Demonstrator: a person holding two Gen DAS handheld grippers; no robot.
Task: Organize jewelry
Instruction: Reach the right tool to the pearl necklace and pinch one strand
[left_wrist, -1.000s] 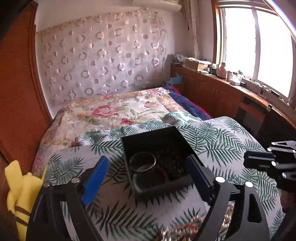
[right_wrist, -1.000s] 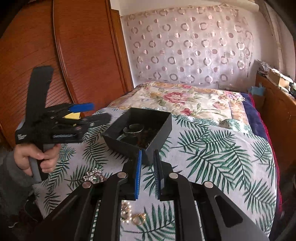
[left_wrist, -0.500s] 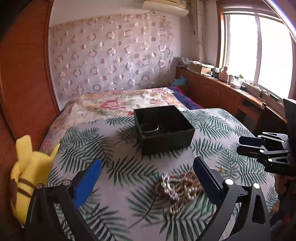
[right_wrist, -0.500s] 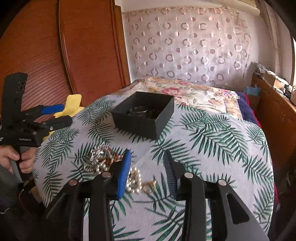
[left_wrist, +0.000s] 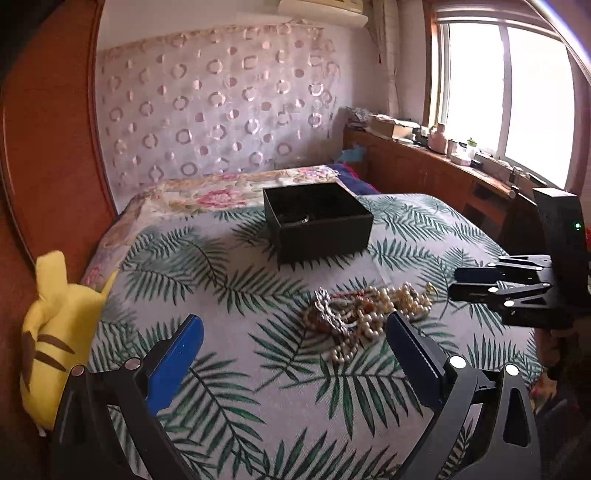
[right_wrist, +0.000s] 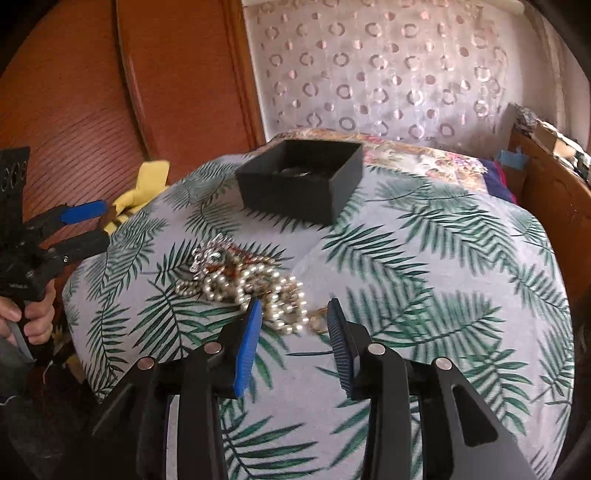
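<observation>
My right gripper (right_wrist: 293, 323) has its blue-padded fingers (right_wrist: 248, 332) spread apart with nothing between them, poised just at the near edge of a tangled jewelry pile (right_wrist: 245, 282). A few pearl beads and a small gold ring (right_wrist: 317, 322) lie right in front of the gap. My left gripper (left_wrist: 293, 345) is spread even wider and grasps nothing; the pile sits just beyond its right finger.

I judge the step in hand to be the next pick: some pieces already lie inside the black box (left_wrist: 317, 225), and the heap of pearl strands and a silver ornament is not yet sorted. The next move, I think, calls for lowering the right fingers over one strand at the pile's near edge and pinching only that, since the strands look knotted together and may drag others along.

The pile lies near the middle of a palm-leaf cloth (left_wrist: 229, 362) over a rounded surface. The box stands farther off, well apart from the pile, open at the top. The cloth between them is bare, so the carry path looks open. The cloth curves down at its near, left and right edges, where loose beads could slide away. A yellow plush toy (left_wrist: 55, 332) sits at the left edge, a wooden panel behind it, and a window ledge far right.
</observation>
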